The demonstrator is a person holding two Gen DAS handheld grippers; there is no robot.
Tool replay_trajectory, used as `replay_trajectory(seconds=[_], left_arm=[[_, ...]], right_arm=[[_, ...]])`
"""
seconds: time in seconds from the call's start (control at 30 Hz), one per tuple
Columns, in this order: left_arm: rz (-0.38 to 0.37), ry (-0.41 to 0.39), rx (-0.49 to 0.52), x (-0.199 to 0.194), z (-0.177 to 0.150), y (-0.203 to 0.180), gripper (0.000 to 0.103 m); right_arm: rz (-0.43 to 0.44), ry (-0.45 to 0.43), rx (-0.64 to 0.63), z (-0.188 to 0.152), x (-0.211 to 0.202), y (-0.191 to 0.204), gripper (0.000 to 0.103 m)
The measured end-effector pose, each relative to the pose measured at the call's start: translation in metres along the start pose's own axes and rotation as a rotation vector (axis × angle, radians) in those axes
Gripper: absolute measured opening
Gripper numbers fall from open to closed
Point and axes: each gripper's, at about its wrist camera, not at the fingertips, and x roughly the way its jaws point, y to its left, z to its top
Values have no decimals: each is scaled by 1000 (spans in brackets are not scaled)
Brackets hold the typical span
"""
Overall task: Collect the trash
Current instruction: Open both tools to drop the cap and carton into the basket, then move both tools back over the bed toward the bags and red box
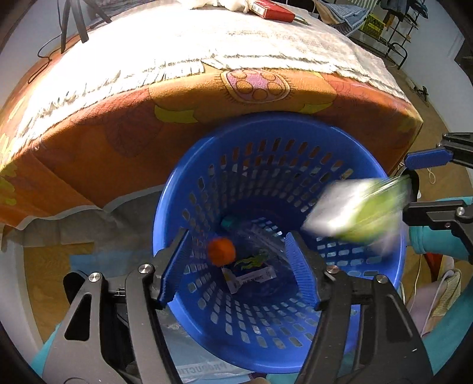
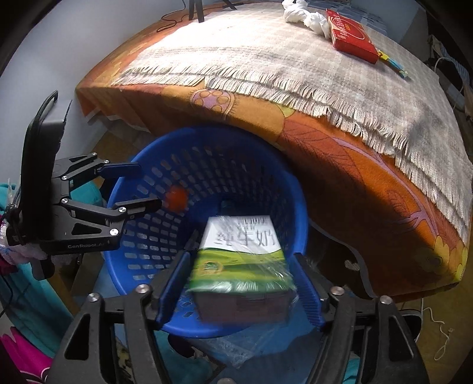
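Observation:
A blue slotted basket (image 1: 266, 141) (image 2: 295, 206) stands on the floor against the table. My left gripper (image 1: 236, 236) (image 2: 149, 186) hangs open over it with nothing between its pads. Below it, inside the basket, are a slightly blurred orange ball (image 1: 221, 251) (image 2: 176, 196), a printed wrapper (image 1: 251, 276) and a teal scrap (image 1: 230, 221). My right gripper (image 2: 241, 257) (image 1: 414, 183) is over the basket's right rim with its jaws apart. A green and white milk carton (image 2: 242, 254) (image 1: 354, 209) lies between them, blurred, with a gap beside the left pad.
The table (image 2: 340, 165) wears an orange patterned cloth under a white fringed runner (image 2: 266, 53). On it lie a red box (image 2: 351, 35), crumpled white paper (image 2: 304, 14) and a small coloured stick (image 2: 393, 63). Tripod legs (image 1: 74, 23) stand at the back left; teal fabric (image 2: 35, 295) beside the basket.

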Motion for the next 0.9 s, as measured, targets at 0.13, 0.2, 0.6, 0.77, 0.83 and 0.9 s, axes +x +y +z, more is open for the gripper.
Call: replay_trajectory(seconds=[0.13, 0.2, 0.6, 0.77, 0.83, 0.9], left_arm=[[2, 5, -3, 2, -2, 0, 73], [3, 6, 0, 2, -2, 1, 73], [9, 11, 4, 3, 0, -1, 73], [8, 10, 6, 3, 0, -2, 73], [9, 7, 11, 2, 2, -2, 73], [6, 4, 5, 1, 4, -2, 73]], right_arm=[[-17, -6, 2, 2, -1, -1, 83], [-21, -7, 3, 1, -2, -2, 84], [-35, -20, 13, 5, -7, -5, 86], [-40, -29, 15, 6, -11, -5, 86], [-43, -36, 19, 7, -14, -5, 87], [-42, -47, 25, 9, -17, -6, 87]])
